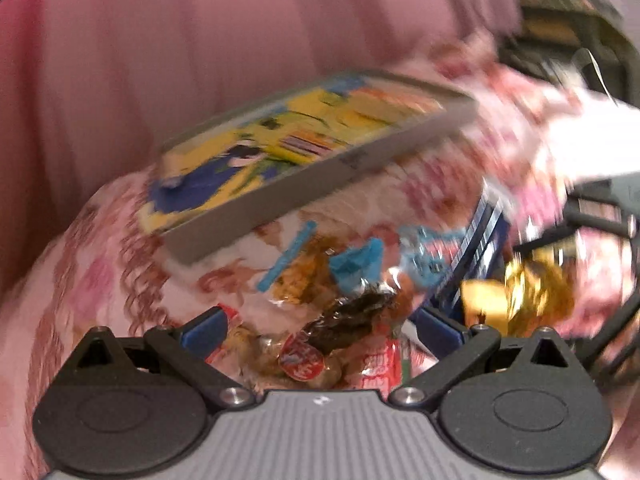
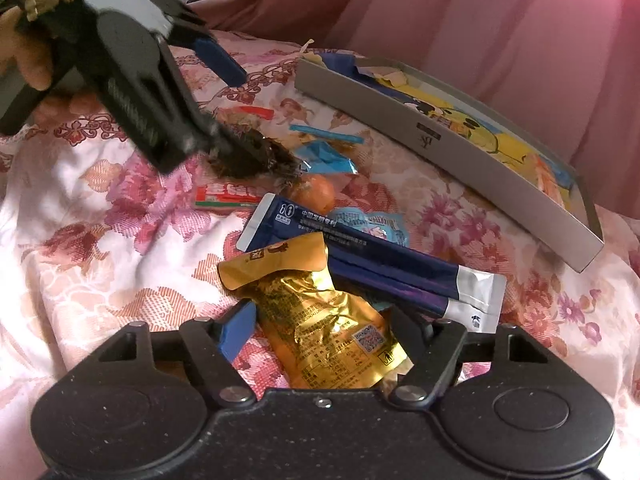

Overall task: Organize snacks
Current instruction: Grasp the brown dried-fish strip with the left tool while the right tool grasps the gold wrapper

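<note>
Gold foil packet (image 2: 320, 320) lying nearest right wrist camera, between spread fingers of right gripper (image 2: 324, 320) — contact with pads unclear. Dark blue stick sachets (image 2: 384, 264) lying just beyond at 1 o'clock. Left gripper (image 2: 244, 120) reaching in from 10 o'clock, jaws apart over dark snack packet (image 2: 256, 156) — grip cannot be told. Orange ball (image 2: 316, 194) and light blue wrappers (image 2: 328, 158) sitting near it. Grey shallow box (image 2: 448, 168) resting at 2 o'clock on floral bedspread (image 2: 100, 240).
</note>
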`<state>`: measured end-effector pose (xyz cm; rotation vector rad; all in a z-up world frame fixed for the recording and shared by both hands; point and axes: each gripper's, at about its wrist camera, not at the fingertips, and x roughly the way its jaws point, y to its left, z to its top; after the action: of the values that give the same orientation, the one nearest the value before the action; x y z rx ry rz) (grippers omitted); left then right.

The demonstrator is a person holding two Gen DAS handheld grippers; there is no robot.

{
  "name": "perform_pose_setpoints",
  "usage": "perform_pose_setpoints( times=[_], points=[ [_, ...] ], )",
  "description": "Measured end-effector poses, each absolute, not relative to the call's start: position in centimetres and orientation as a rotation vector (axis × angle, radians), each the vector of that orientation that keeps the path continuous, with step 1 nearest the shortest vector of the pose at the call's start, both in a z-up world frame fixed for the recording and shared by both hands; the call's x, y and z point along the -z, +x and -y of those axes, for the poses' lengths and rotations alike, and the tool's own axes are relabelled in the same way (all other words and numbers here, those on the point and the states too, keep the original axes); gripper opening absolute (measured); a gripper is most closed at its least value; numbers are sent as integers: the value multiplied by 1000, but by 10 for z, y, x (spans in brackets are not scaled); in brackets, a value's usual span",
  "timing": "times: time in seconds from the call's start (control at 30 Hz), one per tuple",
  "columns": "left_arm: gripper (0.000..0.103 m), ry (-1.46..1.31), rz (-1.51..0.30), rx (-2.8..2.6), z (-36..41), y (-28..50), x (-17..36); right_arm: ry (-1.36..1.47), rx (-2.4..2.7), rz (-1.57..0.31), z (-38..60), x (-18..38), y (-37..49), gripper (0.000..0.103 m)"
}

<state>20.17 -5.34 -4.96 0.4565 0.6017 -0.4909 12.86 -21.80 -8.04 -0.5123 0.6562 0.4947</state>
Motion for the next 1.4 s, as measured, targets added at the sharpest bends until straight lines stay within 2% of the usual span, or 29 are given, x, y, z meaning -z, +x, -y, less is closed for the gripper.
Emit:
perform_pose_setpoints(
  times=[0.17, 0.37, 0.43, 0.53, 0.63, 0.8, 0.93, 1.07, 1.3, 1.4],
  points=[
    [100, 637, -640, 569, 65, 208, 62, -505, -493, -653, 217, 81, 129, 75],
    [81, 619, -731, 560, 57, 215, 62, -501, -486, -659, 216, 81, 130, 75],
    [72, 620, -743, 531, 57, 214, 61, -499, -481, -665, 216, 80, 131, 74],
    [65, 635, -765, 483, 59, 212, 60, -498, -471, -673, 214, 79, 131, 73],
    [61, 603, -802, 438, 61, 213, 54, -505, -465, -675, 214, 78, 129, 72],
    [60, 596, -865, 398, 69, 207, 47, -523, -452, -676, 211, 76, 127, 70],
    [53, 613, -931, 434, 74, 202, 48, -540, -449, -667, 212, 72, 120, 65],
    [52, 657, -942, 441, 78, 196, 56, -542, -454, -653, 214, 66, 113, 60],
    [36, 679, -923, 455, 83, 191, 57, -449, -514, -625, 224, 47, 102, 60],
    [28, 667, -917, 447, 83, 192, 56, -400, -525, -629, 227, 43, 103, 57]
  ],
)
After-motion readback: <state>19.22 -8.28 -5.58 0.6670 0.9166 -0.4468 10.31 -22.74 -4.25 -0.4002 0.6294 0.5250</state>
